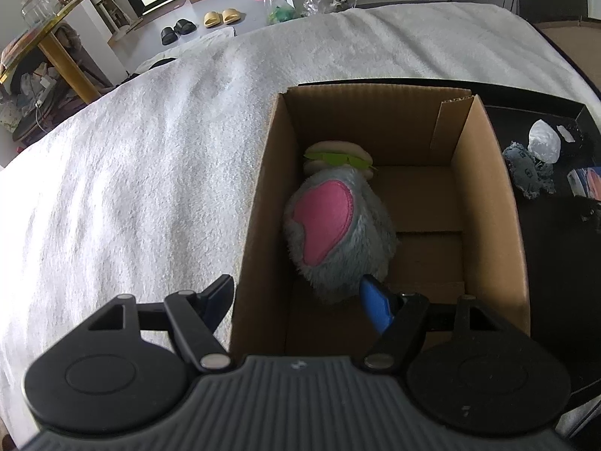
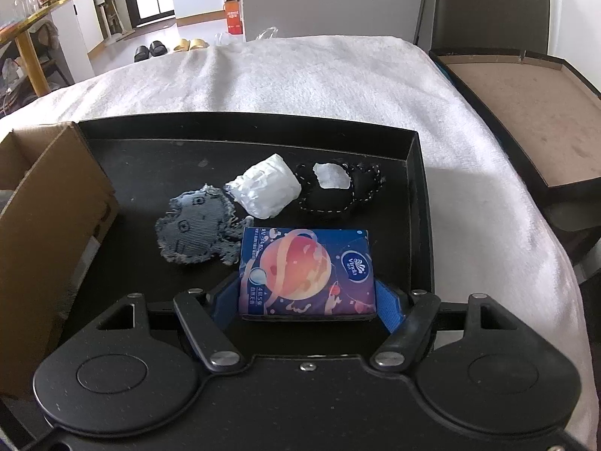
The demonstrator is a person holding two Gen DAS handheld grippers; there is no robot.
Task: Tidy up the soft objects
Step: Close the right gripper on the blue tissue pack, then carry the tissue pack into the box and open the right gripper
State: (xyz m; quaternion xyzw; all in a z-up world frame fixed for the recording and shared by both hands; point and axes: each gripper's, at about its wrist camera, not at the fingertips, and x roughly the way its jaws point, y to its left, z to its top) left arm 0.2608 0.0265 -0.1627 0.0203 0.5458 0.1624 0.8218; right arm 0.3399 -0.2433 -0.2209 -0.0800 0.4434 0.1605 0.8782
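A cardboard box (image 1: 484,195) stands on the white blanket and holds a grey plush with a pink patch (image 1: 334,225) and a plush burger (image 1: 338,156) behind it. My left gripper (image 1: 296,297) is open, straddling the box's near left wall; its right finger is by the plush. My right gripper (image 2: 306,300) has its jaws on both sides of a blue tissue pack (image 2: 308,272) in the black tray (image 2: 413,203). In the tray also lie a denim plush (image 2: 199,231), a white wad (image 2: 265,189) and a black plush with white stitching (image 2: 338,191).
The cardboard box (image 2: 49,218) stands at the tray's left end. A second black tray with a brown floor (image 2: 526,112) lies to the right. The tray's contents show at the right of the left wrist view (image 1: 544,143). Slippers (image 1: 221,17) lie on the floor beyond the bed.
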